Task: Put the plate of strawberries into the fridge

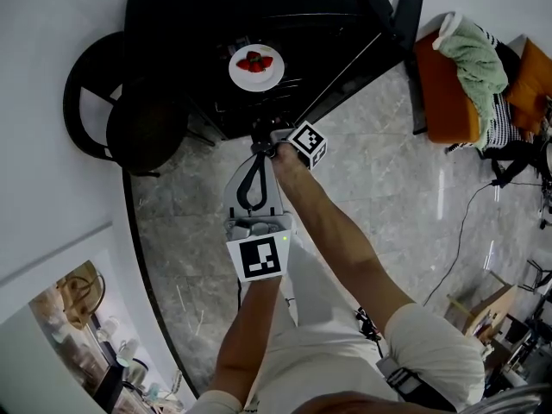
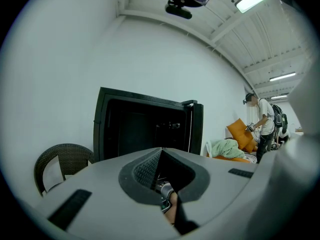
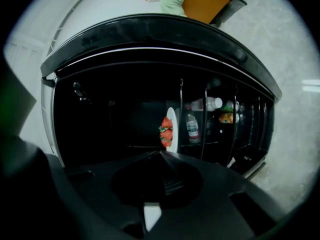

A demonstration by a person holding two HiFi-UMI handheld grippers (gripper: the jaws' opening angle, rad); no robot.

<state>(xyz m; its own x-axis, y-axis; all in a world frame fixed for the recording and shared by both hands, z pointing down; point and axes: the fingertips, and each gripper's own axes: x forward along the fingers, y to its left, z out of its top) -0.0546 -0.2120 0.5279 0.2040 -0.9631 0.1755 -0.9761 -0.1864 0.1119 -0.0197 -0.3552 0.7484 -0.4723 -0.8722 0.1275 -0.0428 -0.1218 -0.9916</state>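
A white plate of strawberries rests on a shelf inside the open black fridge. In the right gripper view the plate of strawberries stands just beyond my jaws, apart from them. My right gripper is shut with nothing in it, just in front of the fridge opening; its jaws meet in a point. My left gripper lies just behind it over the floor, also shut and empty, and faces the fridge.
The fridge door stands open at the right, with bottles in its racks. A dark wicker chair stands left of the fridge. An orange seat with a green cloth and floor cables are at the right. A person stands far off.
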